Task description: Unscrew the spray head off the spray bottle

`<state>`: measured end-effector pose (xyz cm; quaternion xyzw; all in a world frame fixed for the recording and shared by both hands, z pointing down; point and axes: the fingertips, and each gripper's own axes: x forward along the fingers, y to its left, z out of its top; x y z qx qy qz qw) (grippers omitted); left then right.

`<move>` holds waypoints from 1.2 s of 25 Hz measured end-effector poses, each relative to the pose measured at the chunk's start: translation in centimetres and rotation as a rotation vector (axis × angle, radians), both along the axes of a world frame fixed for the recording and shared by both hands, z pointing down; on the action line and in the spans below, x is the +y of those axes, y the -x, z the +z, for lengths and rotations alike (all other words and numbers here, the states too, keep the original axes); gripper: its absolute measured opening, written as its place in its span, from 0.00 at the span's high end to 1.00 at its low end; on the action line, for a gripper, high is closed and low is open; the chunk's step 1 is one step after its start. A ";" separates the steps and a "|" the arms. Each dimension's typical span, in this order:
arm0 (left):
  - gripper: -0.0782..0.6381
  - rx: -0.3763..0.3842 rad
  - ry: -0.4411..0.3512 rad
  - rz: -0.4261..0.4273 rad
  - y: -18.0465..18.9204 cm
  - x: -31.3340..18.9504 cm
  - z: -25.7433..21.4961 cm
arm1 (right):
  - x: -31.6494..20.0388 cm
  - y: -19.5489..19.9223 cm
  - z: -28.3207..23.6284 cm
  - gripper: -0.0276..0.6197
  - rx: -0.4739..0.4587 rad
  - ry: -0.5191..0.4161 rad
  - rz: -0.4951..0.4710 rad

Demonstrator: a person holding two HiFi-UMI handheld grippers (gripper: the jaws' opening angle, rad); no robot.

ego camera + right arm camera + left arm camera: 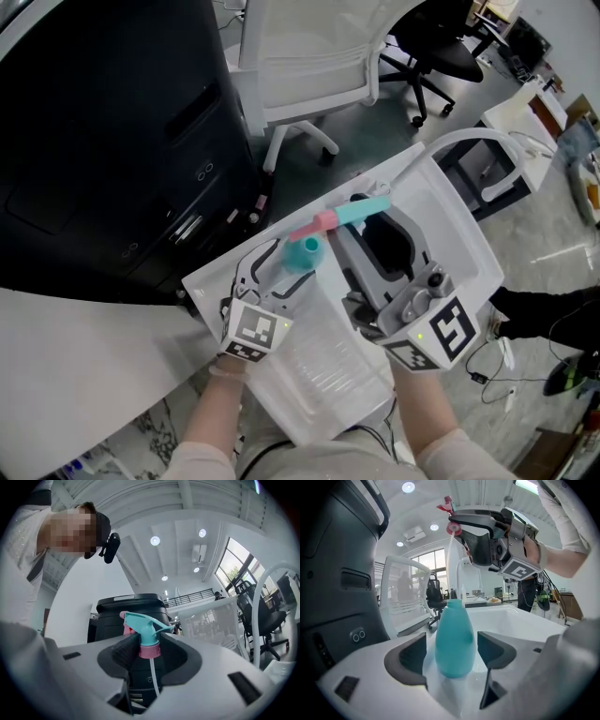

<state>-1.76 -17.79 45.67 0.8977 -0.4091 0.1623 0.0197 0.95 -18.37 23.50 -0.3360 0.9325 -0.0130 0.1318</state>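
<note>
- The left gripper [452, 652] pinches the teal spray bottle [454, 641] by its belly, upright, just off the white worktop's [75, 375] curved edge.
- The right gripper [150, 654] clamps the spray head [144, 627] at its pink collar, held above the bottle's open neck with the white dip tube [152, 679] dangling.
- Around them are a black cabinet [103, 141], a white mesh chair [309, 66] and a black office chair [441, 52] on the grey floor [375, 141].
- Round ceiling lights [155, 540] shine overhead.
</note>
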 end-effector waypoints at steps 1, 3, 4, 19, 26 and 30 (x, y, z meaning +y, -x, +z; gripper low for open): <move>0.42 0.003 0.001 -0.005 0.1 0.1 -0.2 | 0.1 -0.1 -0.2 0.74 -0.008 0.004 -0.005; 0.42 0.009 -0.001 -0.015 0.3 0.4 -0.6 | 0.2 -0.5 -0.5 0.74 -0.028 0.012 -0.013; 0.42 0.012 -0.004 -0.018 0.4 0.5 -0.8 | 0.3 -0.6 -0.7 0.74 -0.035 0.015 -0.015; 0.77 0.065 -0.101 -0.130 2.4 4.2 -5.9 | 2.5 -3.1 0.2 0.74 0.041 0.054 -0.011; 0.88 0.125 -0.124 -0.224 3.4 5.7 -8.2 | 4.0 -4.6 1.2 0.74 0.072 0.080 -0.017; 0.88 0.167 -0.124 -0.271 3.3 7.0 -8.9 | 5.1 -5.6 1.8 0.74 0.077 0.097 -0.025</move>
